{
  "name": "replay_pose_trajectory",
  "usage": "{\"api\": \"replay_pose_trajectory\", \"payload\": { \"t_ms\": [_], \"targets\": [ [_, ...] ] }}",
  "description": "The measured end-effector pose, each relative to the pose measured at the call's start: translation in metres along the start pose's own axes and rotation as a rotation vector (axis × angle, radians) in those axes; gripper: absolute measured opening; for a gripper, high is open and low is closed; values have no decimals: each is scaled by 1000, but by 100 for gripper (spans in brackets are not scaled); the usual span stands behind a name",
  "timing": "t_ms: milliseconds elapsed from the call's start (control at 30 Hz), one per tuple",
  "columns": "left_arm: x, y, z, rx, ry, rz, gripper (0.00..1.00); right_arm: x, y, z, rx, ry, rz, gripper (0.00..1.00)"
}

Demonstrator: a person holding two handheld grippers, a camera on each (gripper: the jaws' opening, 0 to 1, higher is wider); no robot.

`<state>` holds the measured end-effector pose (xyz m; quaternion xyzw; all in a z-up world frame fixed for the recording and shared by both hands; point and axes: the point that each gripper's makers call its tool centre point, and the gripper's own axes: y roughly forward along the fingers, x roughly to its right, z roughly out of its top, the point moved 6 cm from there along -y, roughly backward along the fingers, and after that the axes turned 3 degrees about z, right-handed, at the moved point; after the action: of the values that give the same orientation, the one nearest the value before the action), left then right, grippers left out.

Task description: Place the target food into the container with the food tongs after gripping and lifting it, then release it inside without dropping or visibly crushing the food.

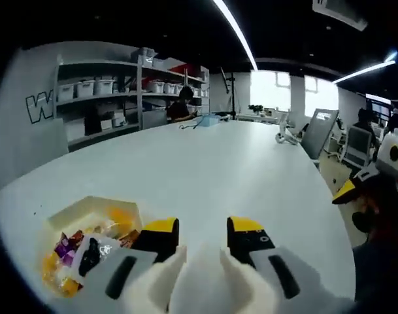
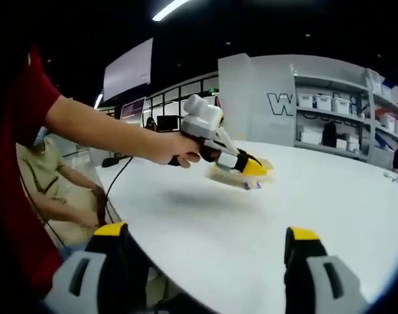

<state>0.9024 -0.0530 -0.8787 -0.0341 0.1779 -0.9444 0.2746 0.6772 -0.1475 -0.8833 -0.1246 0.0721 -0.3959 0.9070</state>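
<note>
The left gripper hovers with jaws spread beside a tray of wrapped snacks on the white tabletop. The right gripper hangs well apart, jaws wide.

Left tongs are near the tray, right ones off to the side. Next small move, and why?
Probably lower the left tongs toward the snack packets in the cream tray and close on one. Both tongs are open and hold nothing. In the right gripper view the left tongs hover just above the tray, while the right tongs sit apart over bare white table. Which item is the target, I cannot tell.
</note>
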Motion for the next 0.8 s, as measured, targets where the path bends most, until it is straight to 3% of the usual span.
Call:
{"api": "replay_pose_trajectory", "payload": {
  "t_ms": [167, 400, 600, 800],
  "targets": [
    [-9, 4, -2, -2, -7, 30, 28, 3, -1, -1, 9, 12, -3, 99],
    [-12, 10, -17, -85, 49, 37, 28, 13, -4, 0, 15, 24, -27, 99],
    [-1, 3, -17, -98, 39, 7, 29, 17, -2, 2, 19, 23, -31, 99],
    [14, -12, -25, -84, 16, -7, 29, 8, 1, 3, 21, 11, -12, 99]
  ]
}}
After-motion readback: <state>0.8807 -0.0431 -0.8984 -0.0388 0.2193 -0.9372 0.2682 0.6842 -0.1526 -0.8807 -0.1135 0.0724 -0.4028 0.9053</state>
